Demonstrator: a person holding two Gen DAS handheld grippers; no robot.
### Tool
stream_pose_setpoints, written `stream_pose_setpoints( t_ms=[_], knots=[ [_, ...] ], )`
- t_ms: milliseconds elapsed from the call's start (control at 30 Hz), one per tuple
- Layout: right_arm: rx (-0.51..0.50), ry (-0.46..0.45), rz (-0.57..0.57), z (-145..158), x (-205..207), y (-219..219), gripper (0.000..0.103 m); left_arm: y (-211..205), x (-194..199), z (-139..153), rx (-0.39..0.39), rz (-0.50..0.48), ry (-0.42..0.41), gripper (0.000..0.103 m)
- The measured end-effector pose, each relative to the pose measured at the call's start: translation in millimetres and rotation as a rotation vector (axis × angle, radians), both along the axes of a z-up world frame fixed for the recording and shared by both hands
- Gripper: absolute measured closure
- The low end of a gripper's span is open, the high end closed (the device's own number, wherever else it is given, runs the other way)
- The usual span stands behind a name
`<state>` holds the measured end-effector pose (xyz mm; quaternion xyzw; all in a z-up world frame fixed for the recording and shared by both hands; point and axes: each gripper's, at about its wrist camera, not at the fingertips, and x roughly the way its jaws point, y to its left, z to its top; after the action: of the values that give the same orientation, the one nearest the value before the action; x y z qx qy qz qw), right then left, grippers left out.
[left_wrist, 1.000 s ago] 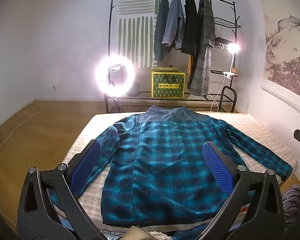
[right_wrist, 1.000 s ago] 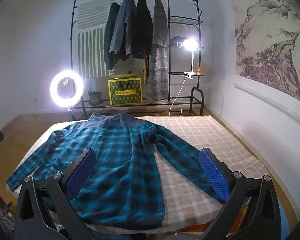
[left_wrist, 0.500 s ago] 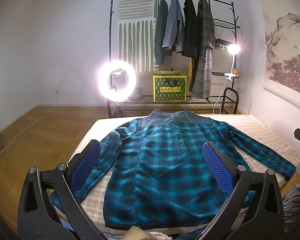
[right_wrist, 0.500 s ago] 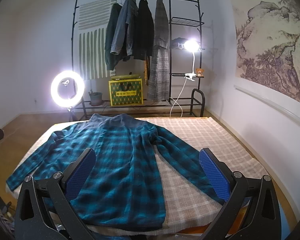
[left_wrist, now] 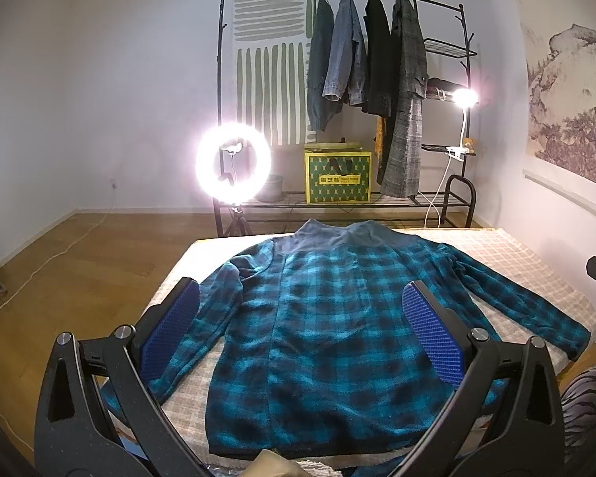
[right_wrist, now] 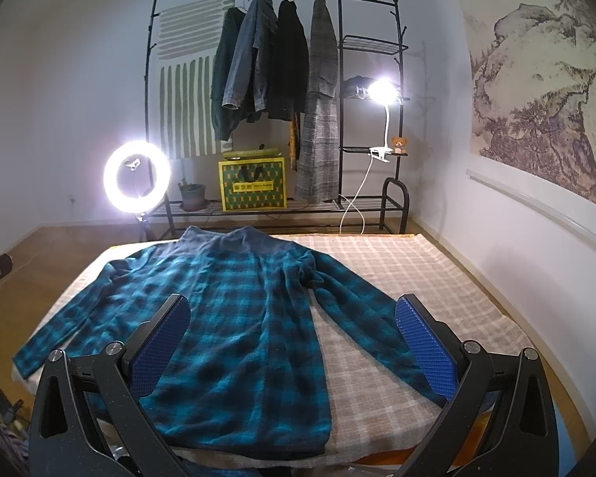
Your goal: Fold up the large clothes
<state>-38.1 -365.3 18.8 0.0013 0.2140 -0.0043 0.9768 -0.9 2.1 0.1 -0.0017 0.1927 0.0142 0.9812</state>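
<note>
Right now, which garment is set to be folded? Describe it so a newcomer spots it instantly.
Find the bed with the beige checked cover in front of the clothes rack. The teal-and-black plaid shirt lies flat on it, sleeves spread. Unlike the dark coats hanging behind, it is bright and lying down.

Teal-and-black plaid shirt [left_wrist: 329, 342] spread flat on the bed [right_wrist: 425, 278].
Collar toward the far edge, hem at the near edge, both sleeves angled outward, unfolded.
</note>
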Motion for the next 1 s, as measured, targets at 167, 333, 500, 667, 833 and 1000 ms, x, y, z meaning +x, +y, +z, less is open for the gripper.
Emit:
stream_pose_setpoints(
  t_ms=[167,333,500,667,833,1000],
  knots=[
    [0.002,-0.002,0.005,-1.5,-1.1,0.8,0.001,0.0,1.6,1.8,0.002,-0.001,0.001,0.000],
    [0.000,-0.004,0.003,-2.7,-1.3,1.8,0.001,1.5,2.3,3.9,0.001,-0.003,0.002,0.000],
    [0.011,-0.001,-0.001,-3.8,-1.2,-0.2,0.001,1.4,3.1,4.6,0.000,-0.001,0.002,0.000],
    [0.012,-0.002,-0.002,-4.5,-1.4,-1.2,0.001,1.5,3.0,3.7,0.003,-0.002,0.002,0.000],
    [0.014,-0.003,-0.003,-5.7,-1.3,-1.9,0.001,2.5,3.6,3.9,0.004,-0.001,0.002,0.000],
    [0.015,-0.002,-0.003,-6.1,-1.3,-2.7,0.001,1.7,3.4,3.6,0.003,0.000,0.003,0.000]
  ],
)
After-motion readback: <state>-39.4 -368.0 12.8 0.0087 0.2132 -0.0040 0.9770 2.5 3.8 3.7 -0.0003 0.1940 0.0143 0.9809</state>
